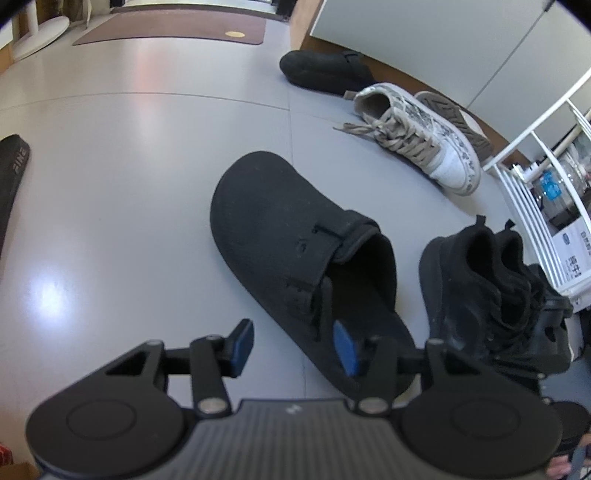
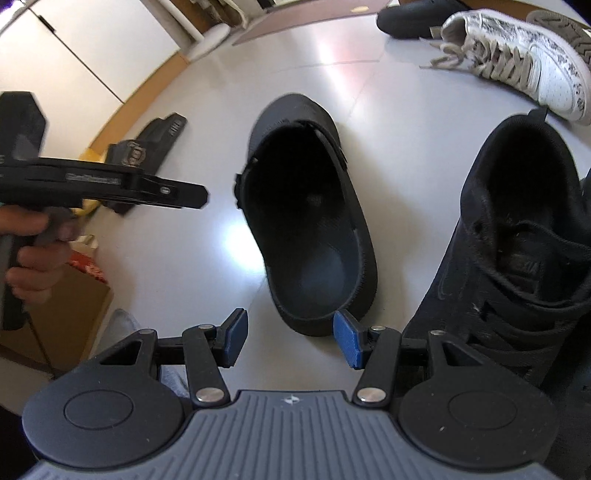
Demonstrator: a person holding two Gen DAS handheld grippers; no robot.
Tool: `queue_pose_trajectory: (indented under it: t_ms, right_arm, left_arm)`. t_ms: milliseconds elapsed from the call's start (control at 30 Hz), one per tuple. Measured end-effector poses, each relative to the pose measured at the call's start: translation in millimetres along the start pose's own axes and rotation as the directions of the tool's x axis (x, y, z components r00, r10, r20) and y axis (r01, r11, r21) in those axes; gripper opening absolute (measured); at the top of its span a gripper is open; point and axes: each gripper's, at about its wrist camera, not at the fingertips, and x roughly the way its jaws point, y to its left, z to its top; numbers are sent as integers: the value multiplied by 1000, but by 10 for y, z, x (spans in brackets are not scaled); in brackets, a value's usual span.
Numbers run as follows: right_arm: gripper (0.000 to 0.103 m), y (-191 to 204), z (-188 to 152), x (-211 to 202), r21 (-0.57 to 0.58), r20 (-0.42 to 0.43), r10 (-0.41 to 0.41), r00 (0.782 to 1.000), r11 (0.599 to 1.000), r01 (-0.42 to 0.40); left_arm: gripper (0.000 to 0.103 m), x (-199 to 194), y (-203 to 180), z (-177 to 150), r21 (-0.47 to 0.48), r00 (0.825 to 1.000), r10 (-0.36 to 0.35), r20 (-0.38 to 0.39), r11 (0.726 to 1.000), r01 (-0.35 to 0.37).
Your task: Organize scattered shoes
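A black clog (image 1: pixel 280 221) lies on the grey floor, toe pointing away. My left gripper (image 1: pixel 293 347) hangs open over its heel end; the right pad (image 1: pixel 345 349) is over the clog's opening and the left pad (image 1: pixel 242 345) is over bare floor, neither pressing. In the right wrist view the same clog (image 2: pixel 306 221) lies just ahead of my right gripper (image 2: pixel 291 339), which is open with nothing held. A pair of black sneakers (image 1: pixel 480 280) stands right of the clog. White patterned sneakers (image 1: pixel 417 140) and a second black clog (image 1: pixel 325 70) lie farther back.
A white wire rack (image 1: pixel 535 206) with boxes stands at the right. A brown mat (image 1: pixel 173 29) lies far back. Black slippers (image 2: pixel 159 136) and a cardboard box (image 2: pixel 74 302) sit at the left, near a person's hand (image 2: pixel 33 240) that holds the left gripper (image 2: pixel 195 194).
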Motion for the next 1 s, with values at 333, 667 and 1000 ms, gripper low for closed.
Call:
queue_pose_trajectory:
  t_ms: [333, 667, 1000]
  right_arm:
    - [57, 72, -6, 268, -66, -49, -128, 991, 990, 125]
    - [60, 116, 53, 331, -186, 18, -221, 975, 958, 220]
    - [49, 86, 250, 373, -201, 65, -319, 946, 924, 325]
  left_arm:
    - [52, 18, 52, -44, -14, 1000, -3, -14, 1000, 3]
    - [54, 61, 18, -37, -1, 1000, -4, -23, 1000, 4]
    - [55, 72, 44, -36, -9, 1000, -4, -26, 1000, 4]
